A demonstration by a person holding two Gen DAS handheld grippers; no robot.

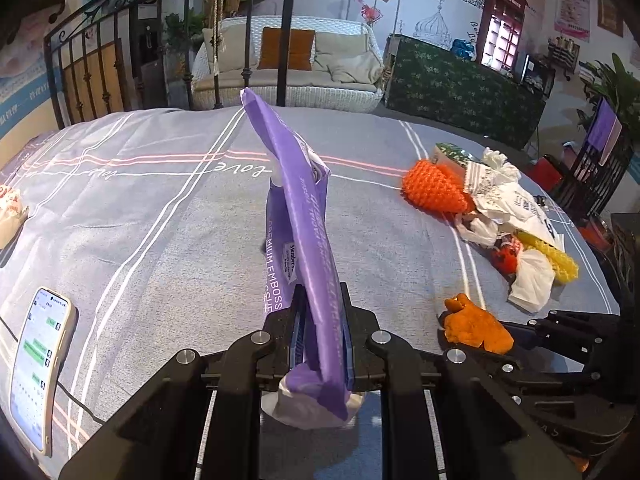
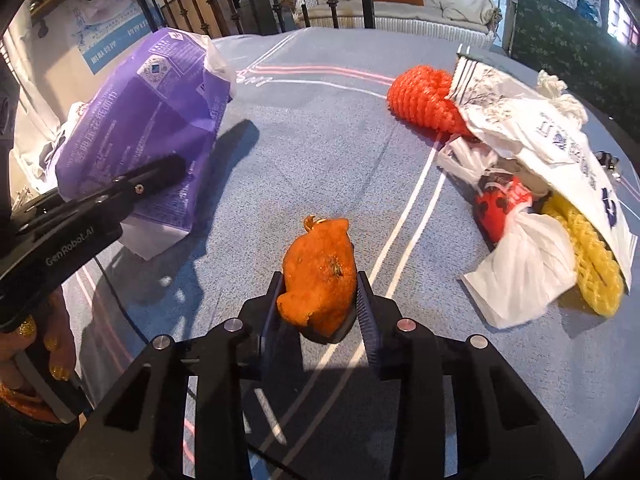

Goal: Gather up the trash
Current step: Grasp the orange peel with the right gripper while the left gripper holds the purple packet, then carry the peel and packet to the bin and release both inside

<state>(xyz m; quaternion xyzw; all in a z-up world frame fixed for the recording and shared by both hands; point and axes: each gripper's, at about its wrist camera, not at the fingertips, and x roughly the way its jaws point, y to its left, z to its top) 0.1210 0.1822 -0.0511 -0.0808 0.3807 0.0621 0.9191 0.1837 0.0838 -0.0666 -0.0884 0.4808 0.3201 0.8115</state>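
Orange peel (image 2: 318,276) pinched in right tool (image 2: 320,308), lifted just above bed (image 2: 320,140). Purple tissue pack (image 1: 304,240) clamped upright by left tool (image 1: 320,320), likely as receptacle. Trash pile (image 2: 520,200) left at 2 o'clock.

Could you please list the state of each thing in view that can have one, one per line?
left gripper: shut on the purple tissue pack.
purple tissue pack: held up off the bed, crumpled.
right gripper: shut on the orange peel.
orange peel: held between the fingers.
phone: lying on the bed, screen lit, cable attached.
trash pile: heaped loose on the bed.
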